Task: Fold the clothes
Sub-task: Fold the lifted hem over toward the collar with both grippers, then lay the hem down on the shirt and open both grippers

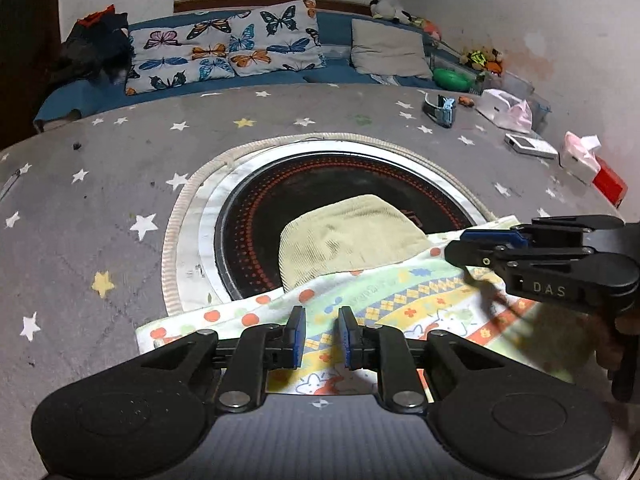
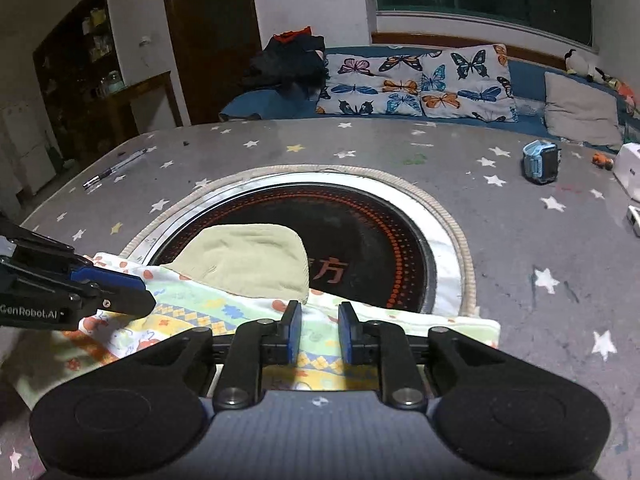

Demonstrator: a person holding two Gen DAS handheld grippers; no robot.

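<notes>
A patterned cloth (image 1: 400,304) (image 2: 200,304) with rabbits, orange dots and a yellow diamond band lies flat along the near edge of the table. A pale beige ribbed cloth (image 1: 348,236) (image 2: 248,256) lies just beyond it on the black round plate, and their edges meet. My left gripper (image 1: 322,332) (image 2: 146,294) hovers low over the patterned cloth's left part, jaws a narrow gap apart with nothing pinched. My right gripper (image 2: 320,328) (image 1: 454,244) stands the same way over the cloth's right part, near the beige cloth's corner.
A black round plate (image 1: 320,184) with orange dots sits in a metal ring in the grey star-print table cover (image 1: 100,200). A blue watch (image 2: 540,164), tissue boxes (image 1: 504,108) and a red box (image 1: 610,188) lie at the right. A pen (image 2: 116,170) lies at the left. Butterfly pillows (image 1: 224,52) rest on the sofa behind.
</notes>
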